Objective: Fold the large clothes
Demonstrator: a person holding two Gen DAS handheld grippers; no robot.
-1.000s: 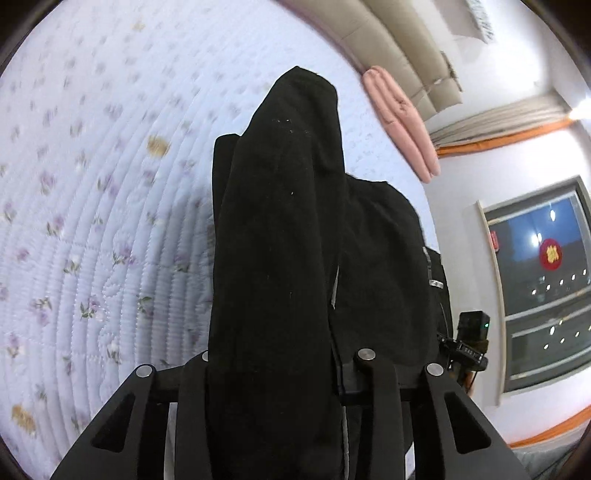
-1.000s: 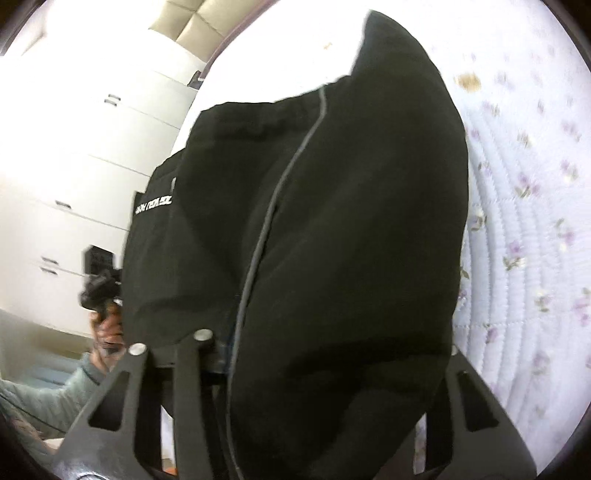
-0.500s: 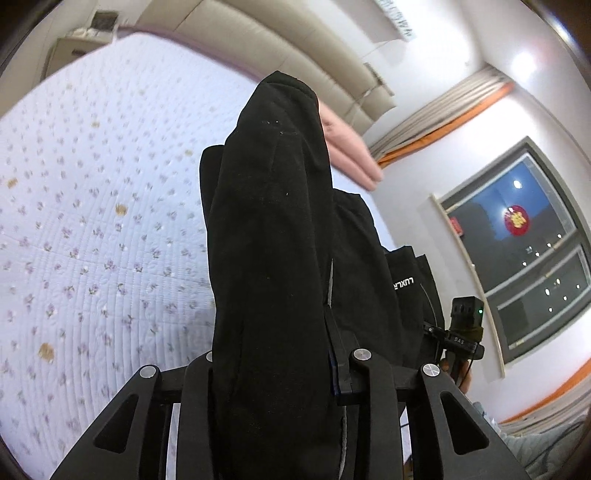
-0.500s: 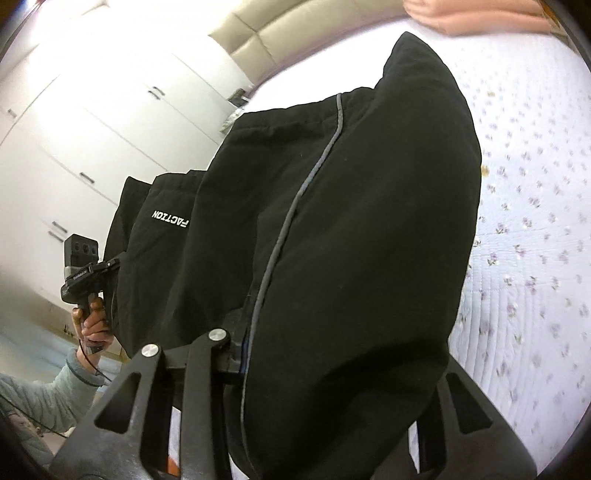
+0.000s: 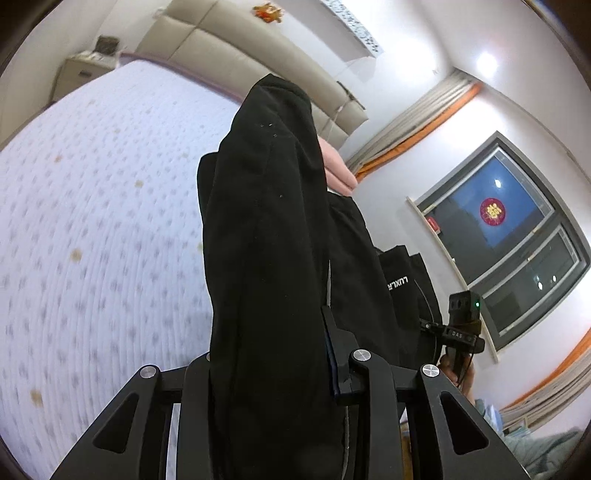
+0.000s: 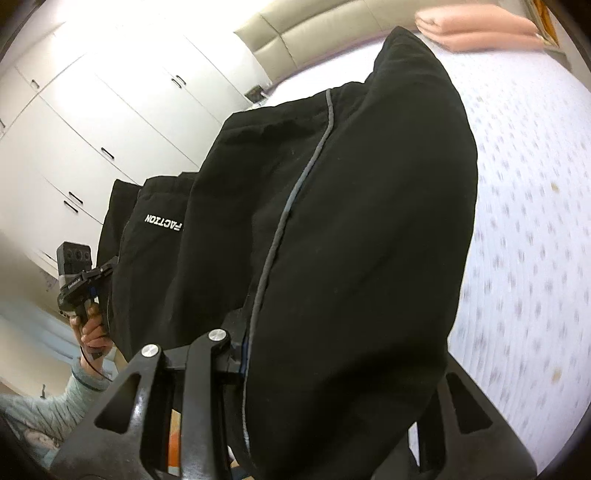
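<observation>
A large bed (image 5: pixel 92 229) fills much of both views, covered in a white quilted spread dotted with small purple flowers. Its padded beige headboard (image 5: pixel 229 51) runs along the far edge, and a folded pink blanket (image 6: pixel 476 33) lies on the bed near that edge, toward one far corner.

Raised above the bed, clear of the spread, is a black garment (image 6: pixel 351 229), probably trousers, though the bunched cloth makes this hard to confirm. It has a thin grey piping line down one side and white lettering near one end. It is stretched between the two grippers, with a thick fold draped over each one.

White wardrobe doors (image 6: pixel 92 122) with small dark handles stand beside the bed in the right wrist view. A dark window (image 5: pixel 517 236) with a round red decoration is set in the wall in the left wrist view, with curtains (image 5: pixel 413 122) to its side.

The left gripper (image 5: pixel 273 369) is clenched on a fold of the garment, its fingers pressed against the cloth from both sides. The right gripper (image 6: pixel 332 369) likewise grasps the garment, with the cloth spilling over and hiding most of one finger.

In the left wrist view, the person's right hand (image 5: pixel 456 373) is partly visible behind the garment. In the right wrist view, the left hand (image 6: pixel 92 328) grips its handle beside the garment's edge.
</observation>
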